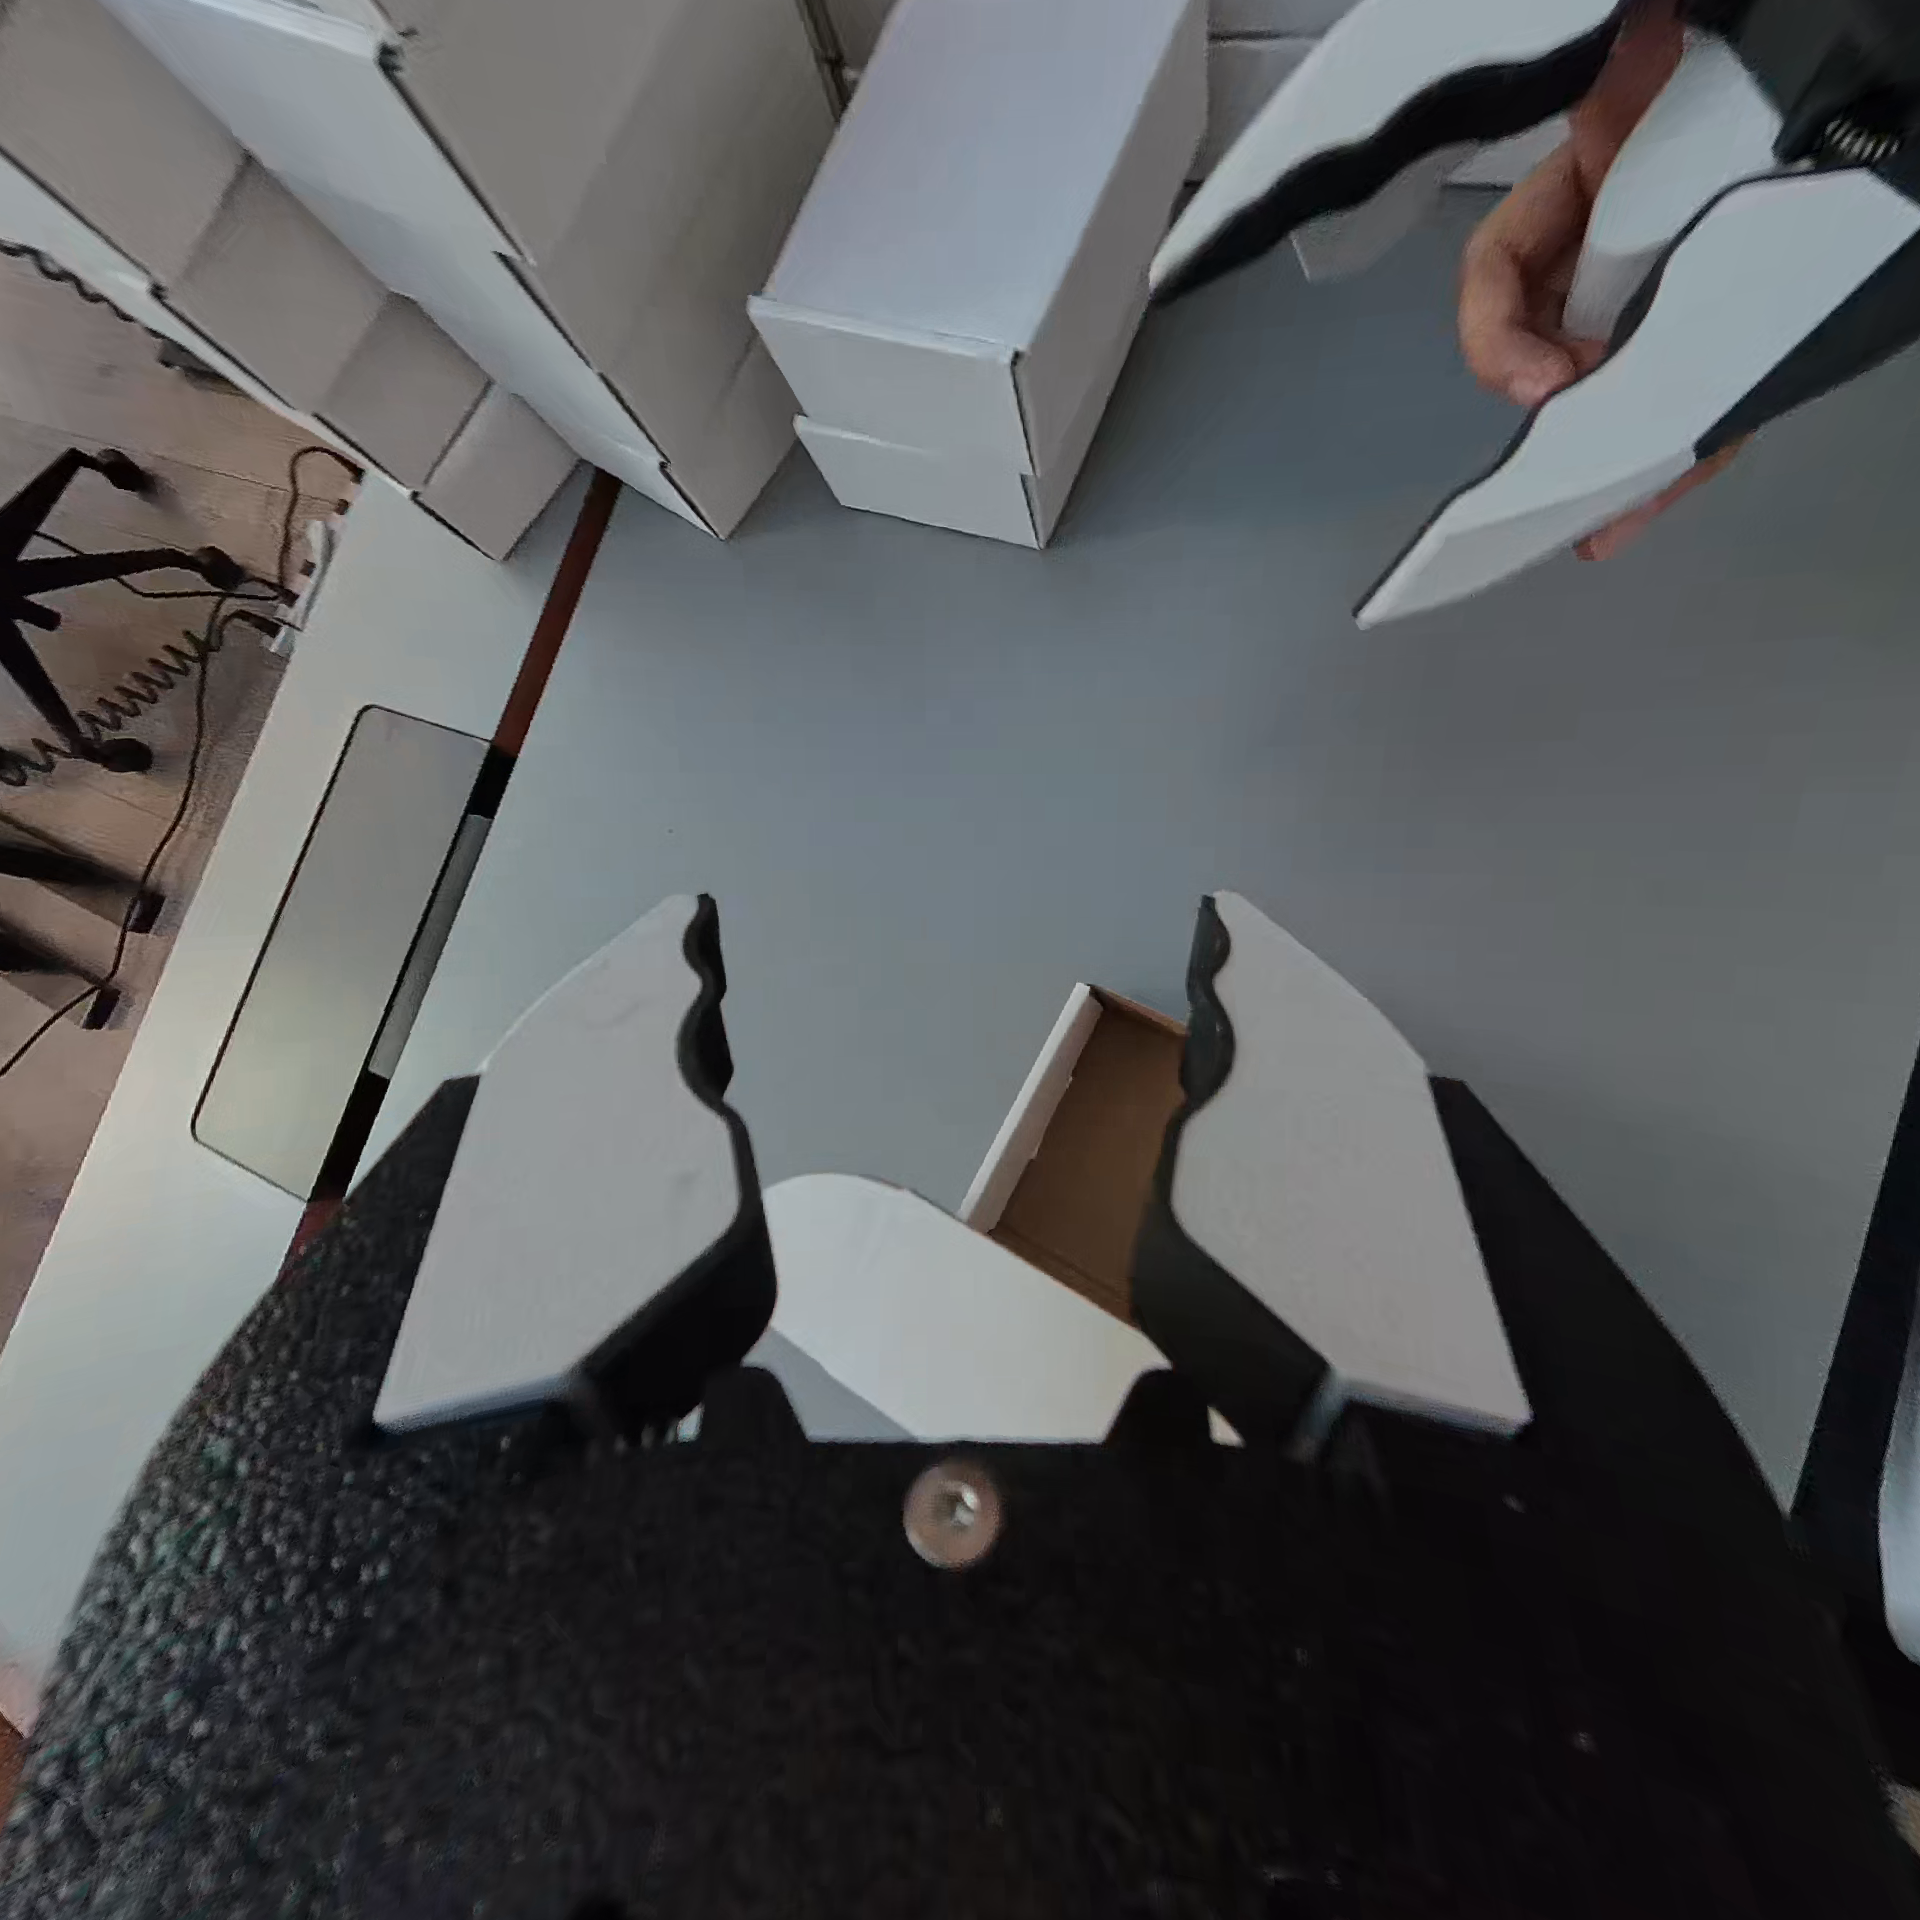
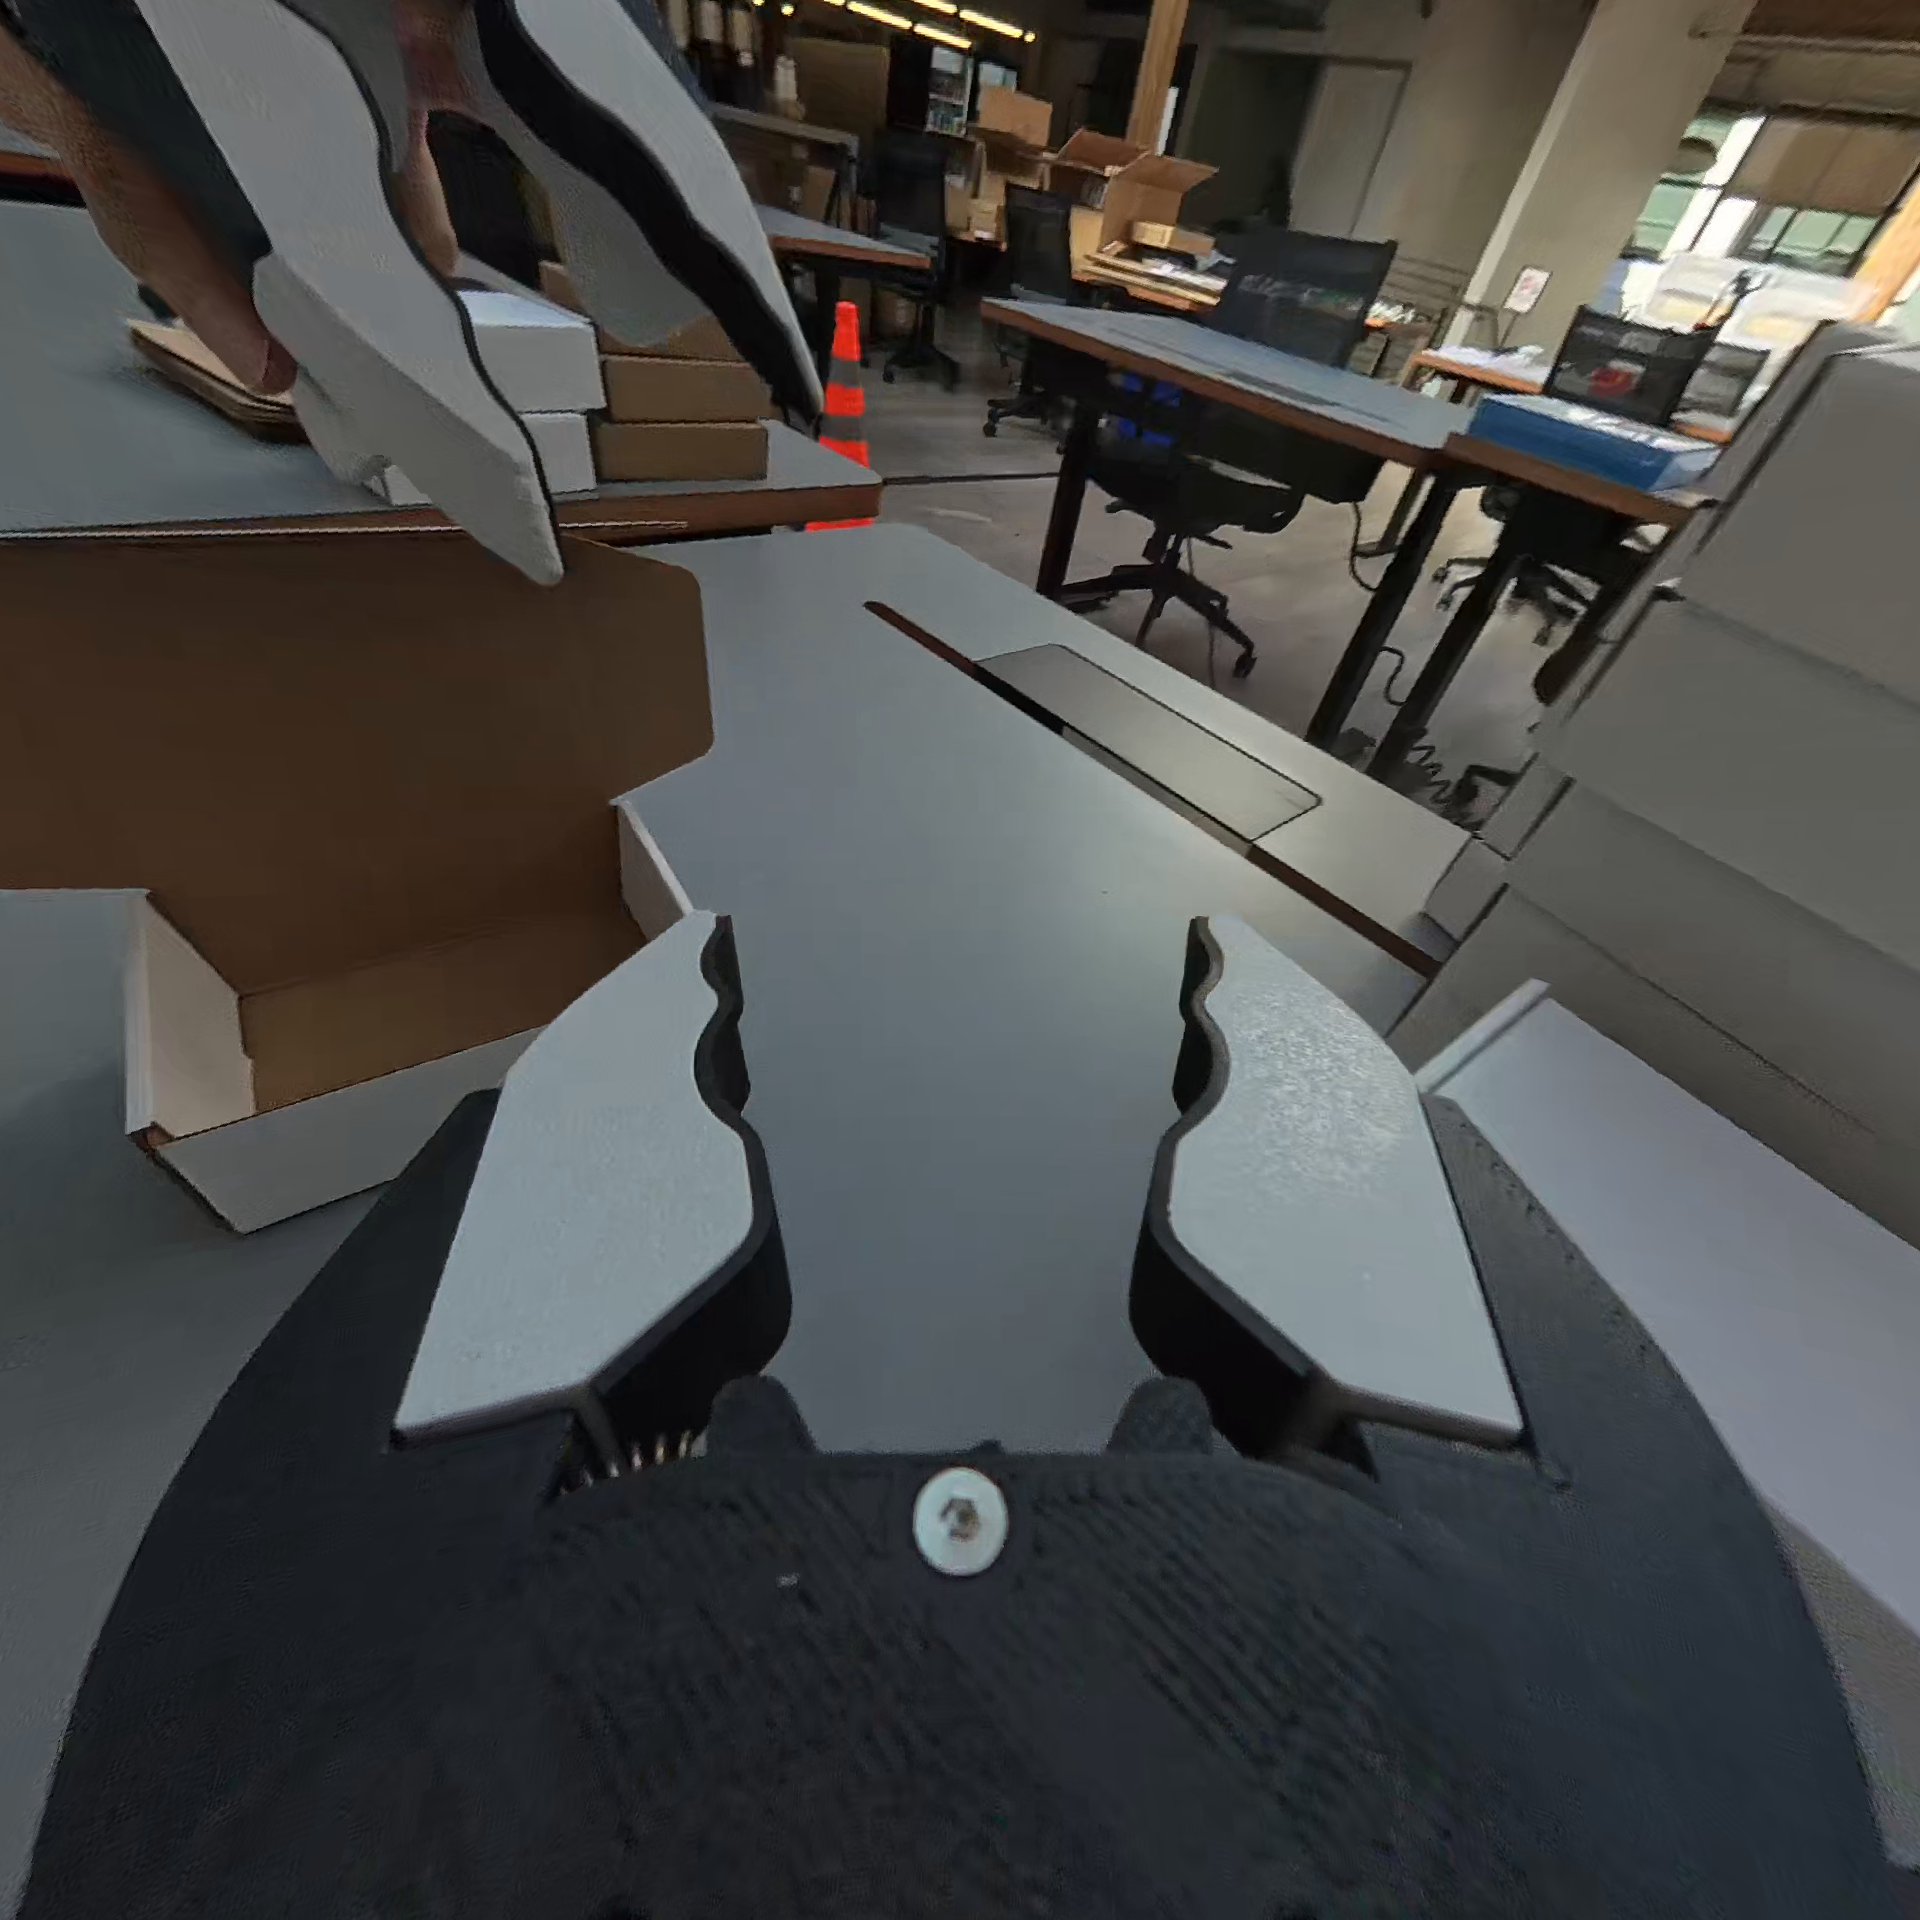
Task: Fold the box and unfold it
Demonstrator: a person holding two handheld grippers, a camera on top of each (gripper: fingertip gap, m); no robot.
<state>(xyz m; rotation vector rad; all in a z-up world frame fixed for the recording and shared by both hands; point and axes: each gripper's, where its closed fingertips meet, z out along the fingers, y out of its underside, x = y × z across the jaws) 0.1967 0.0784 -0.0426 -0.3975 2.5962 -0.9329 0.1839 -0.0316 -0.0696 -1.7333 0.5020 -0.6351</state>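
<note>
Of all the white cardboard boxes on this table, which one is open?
The box beneath the left tool: lid upright, brown inside showing. The white boxes stacked at the table's far side are all closed.

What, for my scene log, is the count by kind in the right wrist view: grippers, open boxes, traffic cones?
Grippers: 2, the right gripper and the left gripper
open box: 1
traffic cone: 1
Total: 4
</note>
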